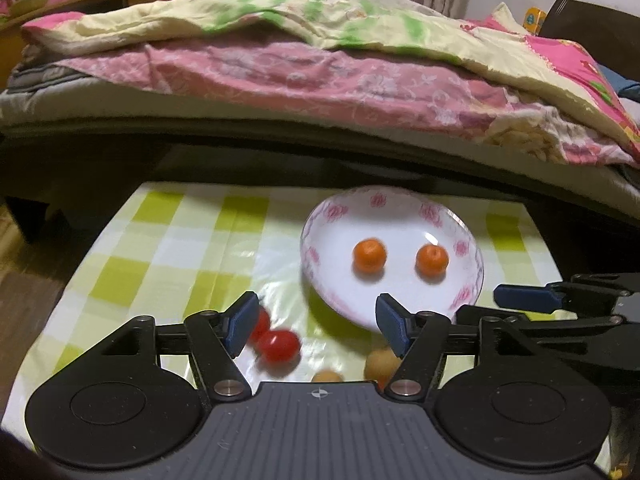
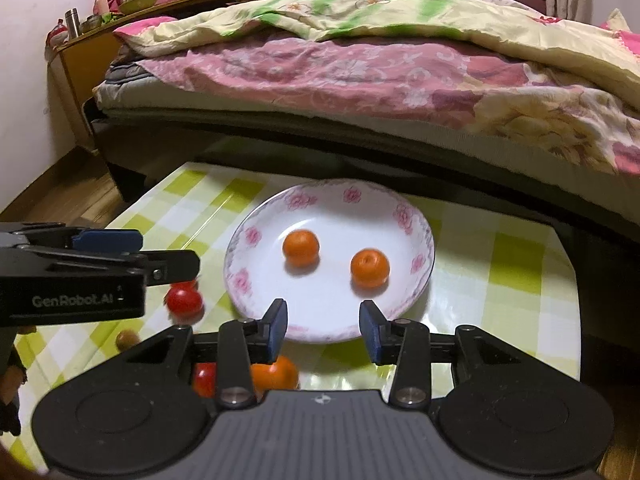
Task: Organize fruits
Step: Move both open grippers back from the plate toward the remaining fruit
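Observation:
A white plate with pink flowers [image 1: 332, 240] [image 2: 256, 280] holds two small oranges [image 1: 369, 256] [image 1: 432, 260] [image 2: 301, 248] [image 2: 369, 268]. My left gripper [image 1: 316, 320] is open and empty, above the near-left of the plate; it also shows at the left of the right wrist view [image 2: 108, 240]. Red tomatoes [image 1: 279, 345] [image 2: 184, 302] and brownish fruits [image 1: 380, 364] [image 2: 127, 338] lie on the cloth before the plate. My right gripper [image 2: 323, 332] is open and empty over the plate's near rim, with another orange [image 2: 276, 374] and a tomato [image 2: 205, 378] below it.
The table wears a green-and-white checked cloth [image 1: 168, 248] [image 2: 500, 280]. A bed with pink and yellow quilts [image 1: 320, 60] [image 2: 380, 60] stands right behind the table. A wooden cabinet with clutter [image 2: 120, 16] is at the far left.

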Demonstrator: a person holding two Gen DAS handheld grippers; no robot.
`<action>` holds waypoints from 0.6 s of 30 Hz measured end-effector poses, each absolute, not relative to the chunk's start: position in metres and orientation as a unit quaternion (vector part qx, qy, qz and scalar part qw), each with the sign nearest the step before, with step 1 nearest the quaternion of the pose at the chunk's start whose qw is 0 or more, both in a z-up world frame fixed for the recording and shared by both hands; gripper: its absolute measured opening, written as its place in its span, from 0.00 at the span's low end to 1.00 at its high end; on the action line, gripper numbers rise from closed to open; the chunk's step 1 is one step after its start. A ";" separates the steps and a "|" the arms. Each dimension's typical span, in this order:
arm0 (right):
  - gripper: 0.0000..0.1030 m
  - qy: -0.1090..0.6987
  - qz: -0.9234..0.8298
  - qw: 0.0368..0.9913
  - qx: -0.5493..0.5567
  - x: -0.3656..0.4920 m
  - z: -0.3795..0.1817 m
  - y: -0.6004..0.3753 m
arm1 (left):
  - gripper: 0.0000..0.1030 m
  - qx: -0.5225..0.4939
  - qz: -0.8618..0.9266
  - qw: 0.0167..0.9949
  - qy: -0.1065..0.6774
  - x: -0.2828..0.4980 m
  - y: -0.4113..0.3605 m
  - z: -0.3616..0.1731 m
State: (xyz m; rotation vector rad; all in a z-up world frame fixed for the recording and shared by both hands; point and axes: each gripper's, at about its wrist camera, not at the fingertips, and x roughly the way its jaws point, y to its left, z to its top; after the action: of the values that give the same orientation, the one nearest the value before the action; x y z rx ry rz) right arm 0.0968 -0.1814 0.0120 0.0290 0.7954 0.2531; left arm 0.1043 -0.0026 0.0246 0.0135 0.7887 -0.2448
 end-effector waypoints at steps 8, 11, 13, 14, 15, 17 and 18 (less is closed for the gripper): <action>0.41 0.397 0.131 0.909 0.013 0.067 0.011 -0.175 | 0.70 -0.007 -0.110 0.909 0.402 0.081 0.018 0.022; 0.42 0.399 0.136 0.907 0.021 0.058 0.012 -0.173 | 0.70 -0.010 -0.109 0.906 0.410 0.074 0.024 0.018; 0.42 0.401 0.142 0.905 0.023 0.053 0.011 -0.169 | 0.70 -0.017 -0.106 0.903 0.416 0.069 0.031 0.015; 0.42 0.402 0.146 0.903 0.021 0.052 0.011 -0.166 | 0.70 -0.018 -0.103 0.902 0.418 0.068 0.033 0.014; 0.42 0.405 0.151 0.901 0.019 0.051 0.009 -0.163 | 0.70 -0.019 -0.100 0.902 0.420 0.066 0.037 0.013; 0.42 0.410 0.161 0.898 0.015 0.050 0.006 -0.156 | 0.70 -0.021 -0.097 0.900 0.425 0.063 0.042 0.011; 0.43 0.412 0.164 0.896 0.013 0.050 0.004 -0.153 | 0.70 -0.022 -0.097 0.899 0.427 0.062 0.044 0.009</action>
State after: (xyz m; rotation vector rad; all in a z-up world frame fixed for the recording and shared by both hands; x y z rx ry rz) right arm 0.0498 -0.1532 0.0039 0.0265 0.8541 0.3394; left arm 0.0622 0.0442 0.0092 -0.0446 0.8834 -0.2002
